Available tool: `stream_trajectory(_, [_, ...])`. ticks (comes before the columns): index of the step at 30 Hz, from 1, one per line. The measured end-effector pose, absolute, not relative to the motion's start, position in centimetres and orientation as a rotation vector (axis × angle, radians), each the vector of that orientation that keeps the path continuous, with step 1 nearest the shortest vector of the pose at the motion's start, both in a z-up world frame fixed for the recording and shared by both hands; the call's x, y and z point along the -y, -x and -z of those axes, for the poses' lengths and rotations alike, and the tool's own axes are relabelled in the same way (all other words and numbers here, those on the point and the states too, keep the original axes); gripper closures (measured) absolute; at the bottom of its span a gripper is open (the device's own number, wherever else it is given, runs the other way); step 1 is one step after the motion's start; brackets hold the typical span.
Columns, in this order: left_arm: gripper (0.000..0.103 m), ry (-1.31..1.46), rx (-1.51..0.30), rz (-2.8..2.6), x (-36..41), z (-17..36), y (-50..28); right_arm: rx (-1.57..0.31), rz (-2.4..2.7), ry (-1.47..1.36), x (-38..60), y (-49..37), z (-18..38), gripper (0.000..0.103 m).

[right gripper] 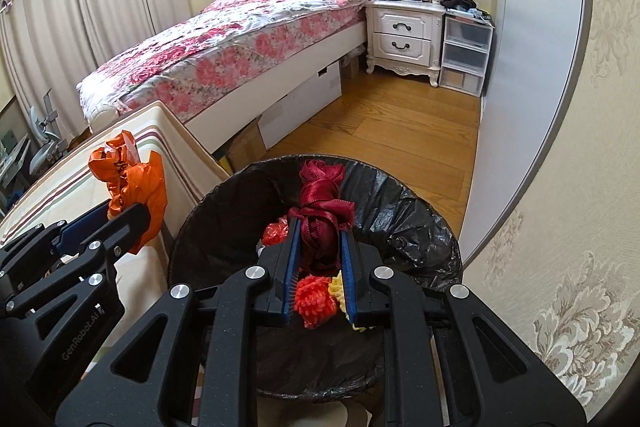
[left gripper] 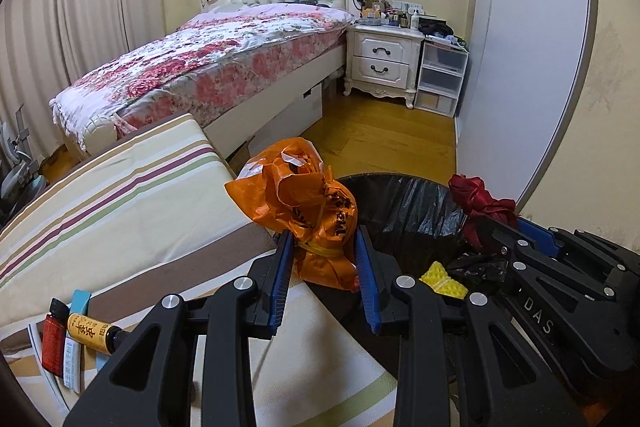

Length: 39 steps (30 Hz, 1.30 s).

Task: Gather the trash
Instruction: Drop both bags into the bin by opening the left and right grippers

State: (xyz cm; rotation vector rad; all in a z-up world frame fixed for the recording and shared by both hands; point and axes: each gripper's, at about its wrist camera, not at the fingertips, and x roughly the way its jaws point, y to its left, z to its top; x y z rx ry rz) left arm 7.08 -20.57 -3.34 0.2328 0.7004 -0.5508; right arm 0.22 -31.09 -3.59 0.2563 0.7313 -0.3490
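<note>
Right wrist view places the right gripper (right gripper: 318, 263) directly above the round bin lined with a black plastic bag (right gripper: 420, 223), its blue-padded jaws clamped on a knotted dark red ribbon bundle (right gripper: 322, 215). Below that bundle, inside the bin, lie a red mesh foam sleeve (right gripper: 314, 303), a yellow one partly hidden behind the jaw, and a smaller red scrap (right gripper: 274, 233).

The left gripper (left gripper: 325, 267) is clamped on a crumpled orange plastic bag (left gripper: 304, 203), held beside the bin's rim, over the striped cream cushion (left gripper: 120, 187) that abuts the bin.

Judged step: delivery of two collected pieces to the bin. The red bundle appears ready for release; the next move calls for parting the right jaws, then carrying the orange bag sideways until it is clear of the rim before letting go. A release now would likely land it on the cushion.

Only the left wrist view shows the tubes and small packets (left gripper: 76, 335) lying on the cushion on the far side from the bin, possibly further trash. Only the right wrist view shows the bin's full rim and its contents.
</note>
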Motion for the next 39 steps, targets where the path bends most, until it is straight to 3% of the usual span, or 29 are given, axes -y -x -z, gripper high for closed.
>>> stream_trajectory(9, [0.069, -0.257, -0.712, 0.566, 21.6, 3.7, -7.8, -0.738, 0.359, -0.264, 31.4, -0.6, 4.3, 0.081])
stream_trajectory(13, [0.048, -0.25, -0.703, 0.551, 21.5, 3.5, -7.7, -0.735, 0.368, -0.273, 31.6, -0.6, 4.5, 0.077])
stream_trajectory(20, [0.041, -0.234, -0.693, 0.522, 20.9, 3.2, -7.8, -0.73, 0.38, -0.263, 31.6, -0.2, 4.3, 0.075])
stream_trajectory(23, [0.035, -0.221, -0.693, 0.505, 20.3, 2.9, -7.8, -0.72, 0.385, -0.259, 31.4, -0.1, 4.1, 0.063])
stream_trajectory(25, [0.032, -0.211, -0.69, 0.492, 19.7, 2.5, -7.7, -0.717, 0.381, -0.257, 31.2, 0.0, 3.8, 0.063])
stream_trajectory(39, [0.03, -0.16, -0.696, 0.369, 13.1, 0.9, -4.7, -0.727, 0.288, -0.22, 27.2, 1.4, 2.8, 0.06])
